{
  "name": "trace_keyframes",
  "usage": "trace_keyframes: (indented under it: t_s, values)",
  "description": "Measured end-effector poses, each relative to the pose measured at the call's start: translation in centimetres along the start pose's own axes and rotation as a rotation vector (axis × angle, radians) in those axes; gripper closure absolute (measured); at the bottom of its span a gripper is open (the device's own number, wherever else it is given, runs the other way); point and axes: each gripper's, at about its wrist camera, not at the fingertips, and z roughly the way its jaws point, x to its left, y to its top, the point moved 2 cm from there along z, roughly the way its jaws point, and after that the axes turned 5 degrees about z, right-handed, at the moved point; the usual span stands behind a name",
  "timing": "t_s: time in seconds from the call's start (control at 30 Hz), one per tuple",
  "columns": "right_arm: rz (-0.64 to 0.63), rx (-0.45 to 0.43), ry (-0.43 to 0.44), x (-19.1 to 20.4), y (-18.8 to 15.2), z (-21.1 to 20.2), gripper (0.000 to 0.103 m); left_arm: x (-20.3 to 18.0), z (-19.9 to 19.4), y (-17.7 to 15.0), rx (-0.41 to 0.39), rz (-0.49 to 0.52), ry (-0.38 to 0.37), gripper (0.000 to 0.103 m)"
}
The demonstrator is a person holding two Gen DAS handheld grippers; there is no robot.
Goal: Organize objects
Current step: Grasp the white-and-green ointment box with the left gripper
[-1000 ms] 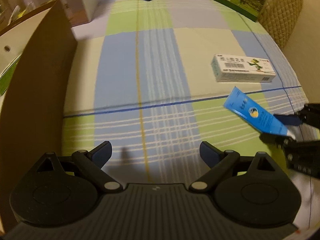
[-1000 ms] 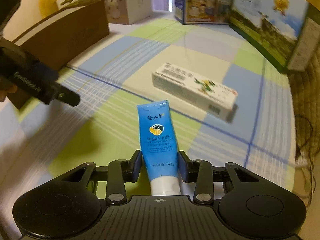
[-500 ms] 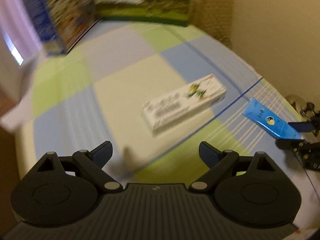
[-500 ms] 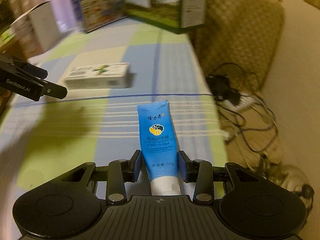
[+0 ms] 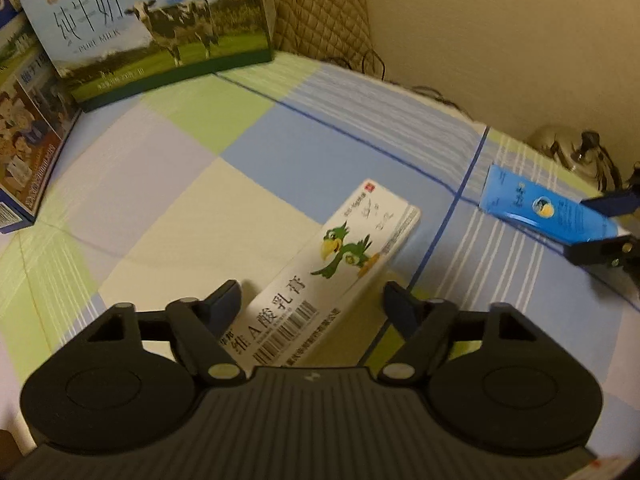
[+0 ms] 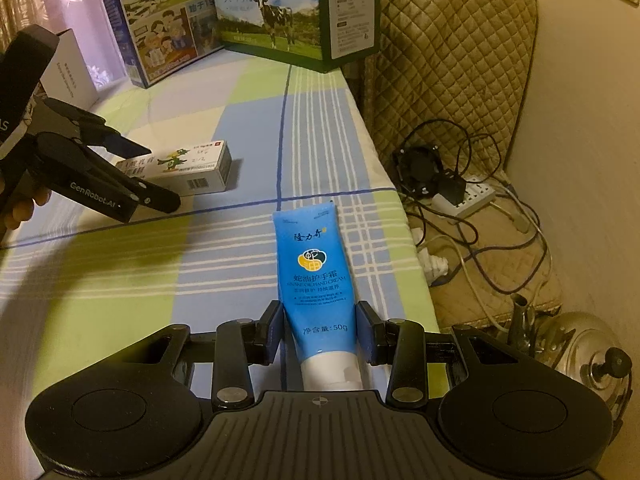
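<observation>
while the left tongs stand wide open astride the near end of the white carton on the checked surface, the right tongs pinch the blue tube; closing off-centre could skew the carton sideways.

The left wrist view looks forward and down from close above the white carton, across the checked table toward the cow-printed milk box and the wall. The right wrist view sits low near the table edge, facing along it toward the same milk box, with the floor to its right. Both views share the carton, the blue tube and the milk box.
</observation>
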Motion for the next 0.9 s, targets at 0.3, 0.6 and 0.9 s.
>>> trace_keyframes:
  t_s: [0.3,0.6,0.9]
  values:
    - [-0.058,-0.014,-0.015,1.0,0.1,0.6,0.067,-0.2,-1.8,-2.0,-0.005,-0.138,-0.019,0.070]
    - [-0.154,0.000,0.044,3.8,-1.0,0.7,0.067,-1.5,-5.6,-8.4,0.053,-0.396,0.073,0.070]
    - [-0.282,0.040,0.203,9.9,-3.8,-0.1,0.068,-4.1,-10.7,-15.9,0.110,-0.586,0.182,0.070]
